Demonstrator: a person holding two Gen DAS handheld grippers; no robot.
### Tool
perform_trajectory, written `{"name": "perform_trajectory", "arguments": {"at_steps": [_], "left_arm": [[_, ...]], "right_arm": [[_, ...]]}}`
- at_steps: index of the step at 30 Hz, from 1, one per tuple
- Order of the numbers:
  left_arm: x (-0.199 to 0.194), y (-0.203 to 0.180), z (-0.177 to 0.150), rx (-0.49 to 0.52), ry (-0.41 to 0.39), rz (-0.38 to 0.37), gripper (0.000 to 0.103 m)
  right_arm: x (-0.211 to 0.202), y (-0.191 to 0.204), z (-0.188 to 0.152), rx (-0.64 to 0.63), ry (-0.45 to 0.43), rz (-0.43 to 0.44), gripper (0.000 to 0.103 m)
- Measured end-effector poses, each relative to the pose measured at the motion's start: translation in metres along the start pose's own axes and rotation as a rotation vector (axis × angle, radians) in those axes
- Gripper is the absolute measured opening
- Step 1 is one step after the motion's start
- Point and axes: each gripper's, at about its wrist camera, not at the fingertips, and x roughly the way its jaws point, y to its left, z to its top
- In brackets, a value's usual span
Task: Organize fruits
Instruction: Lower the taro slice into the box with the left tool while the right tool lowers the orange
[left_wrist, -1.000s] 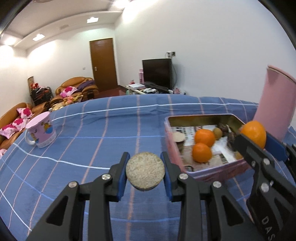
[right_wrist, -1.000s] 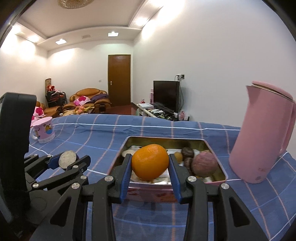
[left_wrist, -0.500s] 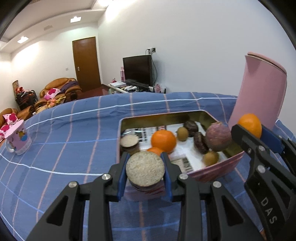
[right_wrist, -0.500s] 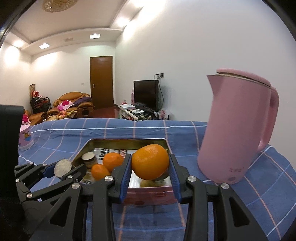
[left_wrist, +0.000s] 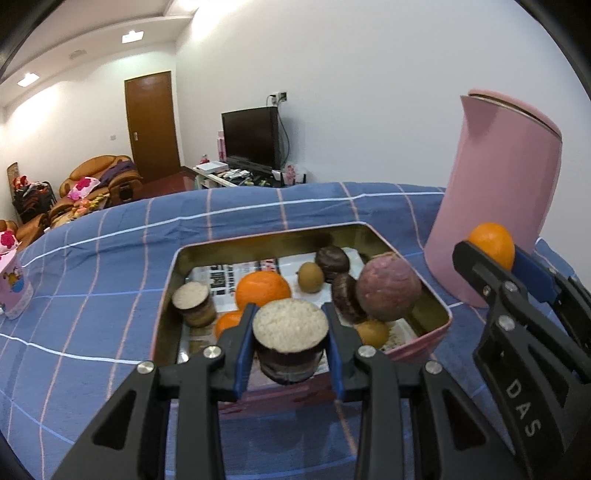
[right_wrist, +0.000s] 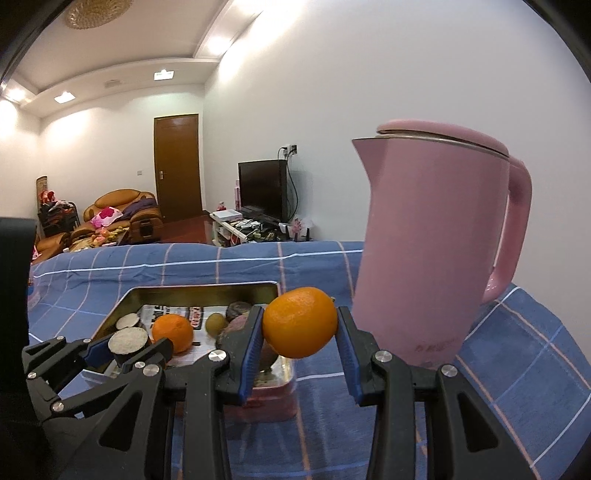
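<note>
Nearest in the left wrist view: left gripper (left_wrist: 290, 341) clamped on a short dark-skinned cylinder with a pale cut face (left_wrist: 290, 325), held now right at the near wall of the metal tray (left_wrist: 168, 291). A second ago hung over bare blue checked cloth, well left of the tray – so carried across to it. Same with the right gripper (right_wrist: 300, 349), closed on an orange (right_wrist: 300, 322): earlier centred before the tray, now past its right end, near the pink kettle (right_wrist: 436, 243).

Inside the tray, on printed paper: a similar cut piece (left_wrist: 194, 302), two oranges, small brown fruits, two dark round ones, a big purple fruit (left_wrist: 388, 286). Beyond, only cloth on the desk, then sofa and door.

Meaning for the task – both fruits brought to the tray, not yet released; probably lowering and letting go comes next, left one first.
</note>
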Motion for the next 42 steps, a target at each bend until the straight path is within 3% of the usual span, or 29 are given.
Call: {"name": "perform_trajectory", "arguments": {"at_steps": [10,18,27,35,42], "left_arm": [[0.014,-0.017,0.010,-0.014,0.012,-0.084,0.036],[0.019,-0.013,0.012,-0.053,0.020,-0.143,0.036],[0.015,-0.004,0.016,-0.071,-0.018,-0.152,0.036],[0.006,0.006,0.023,-0.062,-0.075,-0.108,0.036],[0.016,0.016,0.027,-0.091,-0.048,-0.100,0.036]], "right_arm": [[0.005,-0.024,0.005,0.062,0.010,-0.074,0.041],[0.003,-0.026,0.008,0.080,-0.008,-0.085,0.041],[0.003,-0.020,0.014,0.097,-0.027,-0.073,0.041],[0.003,-0.007,0.019,0.053,-0.050,-0.052,0.041],[0.003,0.003,0.020,0.030,-0.059,-0.021,0.041]]}}
